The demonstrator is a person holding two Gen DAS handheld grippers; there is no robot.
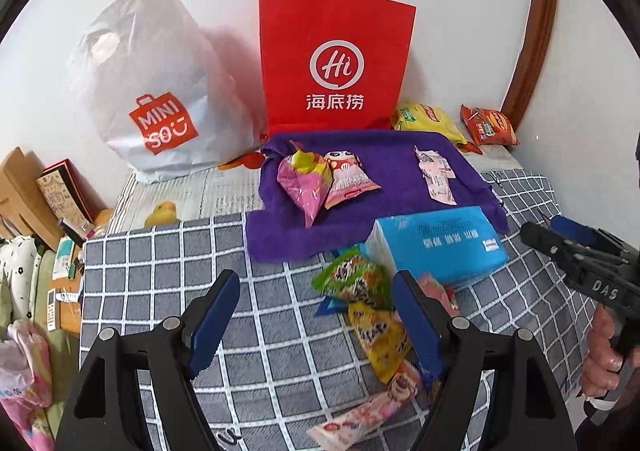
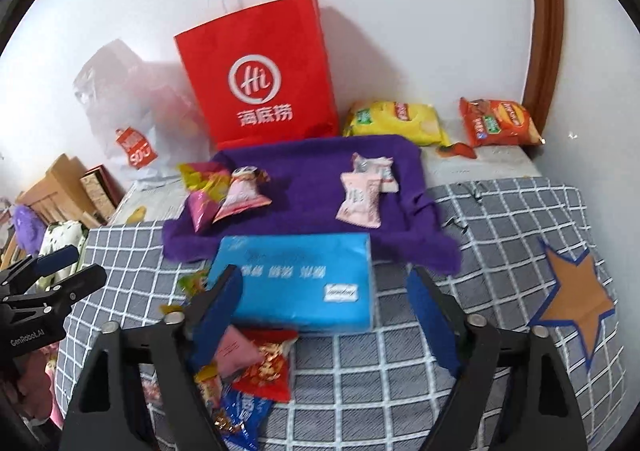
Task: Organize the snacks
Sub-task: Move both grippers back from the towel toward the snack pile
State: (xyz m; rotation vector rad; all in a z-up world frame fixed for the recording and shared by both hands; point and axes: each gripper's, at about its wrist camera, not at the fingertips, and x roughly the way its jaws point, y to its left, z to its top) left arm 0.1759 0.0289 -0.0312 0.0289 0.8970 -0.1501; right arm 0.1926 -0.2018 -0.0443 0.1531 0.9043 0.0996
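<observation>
A purple towel (image 1: 372, 187) (image 2: 316, 187) lies on a grey checked bedspread (image 1: 168, 291). On it sit a pink and yellow snack pack (image 1: 306, 179) (image 2: 202, 191), a panda snack pack (image 1: 348, 179) (image 2: 244, 191) and pale pink packets (image 1: 436, 175) (image 2: 362, 195). A pile of loose snack packets (image 1: 372, 311) (image 2: 248, 367) lies in front of a blue tissue pack (image 1: 436, 243) (image 2: 300, 283). My left gripper (image 1: 316, 315) is open and empty beside the pile. My right gripper (image 2: 326, 311) is open and empty over the tissue pack; it also shows in the left wrist view (image 1: 560, 231).
A red paper bag (image 1: 336, 63) (image 2: 264, 75) and a white Miniso bag (image 1: 156, 91) stand against the back wall. A yellow chip bag (image 2: 396, 123) and an orange chip bag (image 2: 500, 123) lie at the back right. Boxes (image 1: 36, 191) crowd the left. A star patch (image 2: 576, 299) marks the bedspread.
</observation>
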